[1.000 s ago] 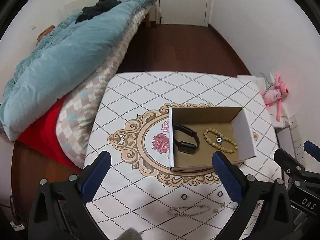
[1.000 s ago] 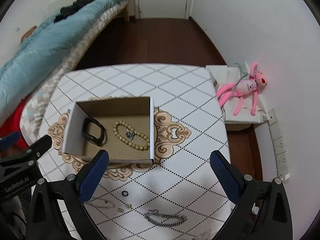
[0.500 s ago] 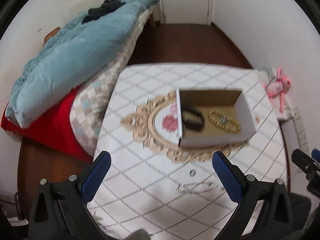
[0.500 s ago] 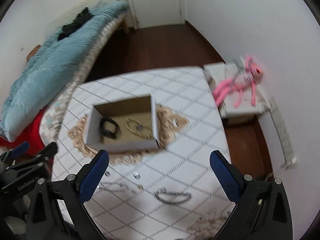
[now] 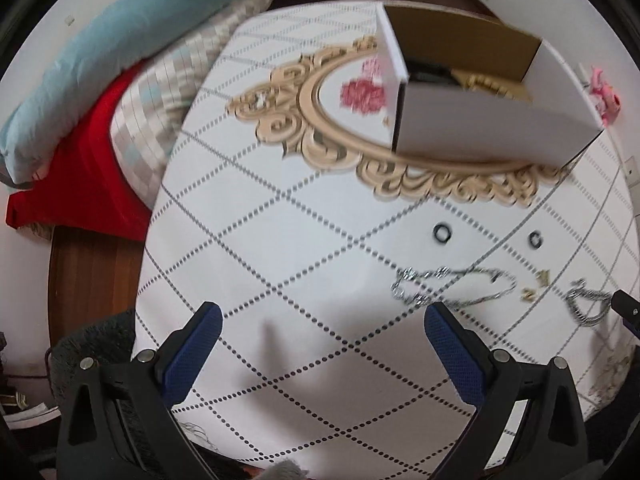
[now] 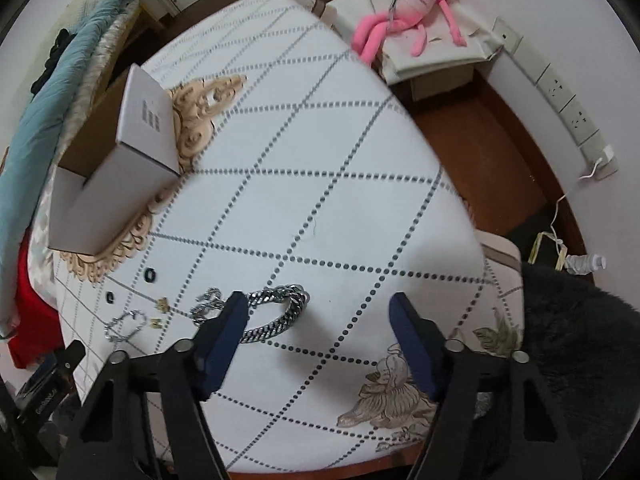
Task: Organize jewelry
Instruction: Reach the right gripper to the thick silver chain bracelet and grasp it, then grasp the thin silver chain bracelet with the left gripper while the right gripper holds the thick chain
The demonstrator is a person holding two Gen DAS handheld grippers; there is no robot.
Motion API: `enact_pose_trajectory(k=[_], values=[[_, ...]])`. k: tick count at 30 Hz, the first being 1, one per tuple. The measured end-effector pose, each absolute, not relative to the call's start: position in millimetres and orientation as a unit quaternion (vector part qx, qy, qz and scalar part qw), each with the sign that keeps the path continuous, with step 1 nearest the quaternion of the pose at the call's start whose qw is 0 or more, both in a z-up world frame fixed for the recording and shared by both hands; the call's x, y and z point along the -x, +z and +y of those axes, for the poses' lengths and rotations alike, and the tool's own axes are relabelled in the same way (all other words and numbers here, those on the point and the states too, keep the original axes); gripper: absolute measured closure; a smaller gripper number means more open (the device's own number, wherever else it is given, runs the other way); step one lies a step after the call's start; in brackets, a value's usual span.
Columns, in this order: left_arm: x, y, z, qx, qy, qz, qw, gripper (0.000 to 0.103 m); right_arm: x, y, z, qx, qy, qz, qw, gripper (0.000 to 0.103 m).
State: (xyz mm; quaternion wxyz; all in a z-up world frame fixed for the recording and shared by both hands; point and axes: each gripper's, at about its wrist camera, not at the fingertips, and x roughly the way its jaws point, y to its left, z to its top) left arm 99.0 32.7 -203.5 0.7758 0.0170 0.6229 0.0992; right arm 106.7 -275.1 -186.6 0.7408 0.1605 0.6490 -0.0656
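Right gripper, jaws just narrowing but empty, hangs beside the chunky chain bracelet near the box; limp, slippery links, best pinched mid-loop.

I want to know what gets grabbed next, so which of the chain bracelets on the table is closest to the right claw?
The thick curb-link bracelet: it lies against the right claw's left finger, while the thin chain sits farther left.
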Motion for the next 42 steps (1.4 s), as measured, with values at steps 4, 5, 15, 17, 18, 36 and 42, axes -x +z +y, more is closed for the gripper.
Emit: enact_pose_trajectory(k=[4,5,15,17,18,36,42], values=[[-96,-213,34,-0.019,0.103,0.632,0.768,0.0,-106,-193,-253,-0.099,-0.059,0.644,0.756,0.057],[-94,-215,36,-0.016,0.102,0.634,0.766,0.0,-105,-194,-245,-0.075,-0.063,0.643,0.76,0.059],[-91,-220,59,0.054,0.073,0.647,0.757,0.002,-95,-171,-212,-0.081,-0.012,0.608,0.79,0.095],[-93,-220,63,0.078,0.063,0.647,0.756,0.004,-94,-152,-209,-0.095,0.001,0.587,0.804,0.095],[-94,-220,64,0.086,0.058,0.646,0.756,0.009,-95,-143,-208,-0.098,0.004,0.579,0.81,0.095],[-123,-223,-14,0.006,-0.012,0.634,0.773,0.095,-99,-176,-234,-0.131,-0.027,0.604,0.785,0.095],[-124,-211,-9,0.049,-0.034,0.627,0.777,0.103,-97,-162,-230,-0.136,-0.015,0.593,0.794,0.095]])
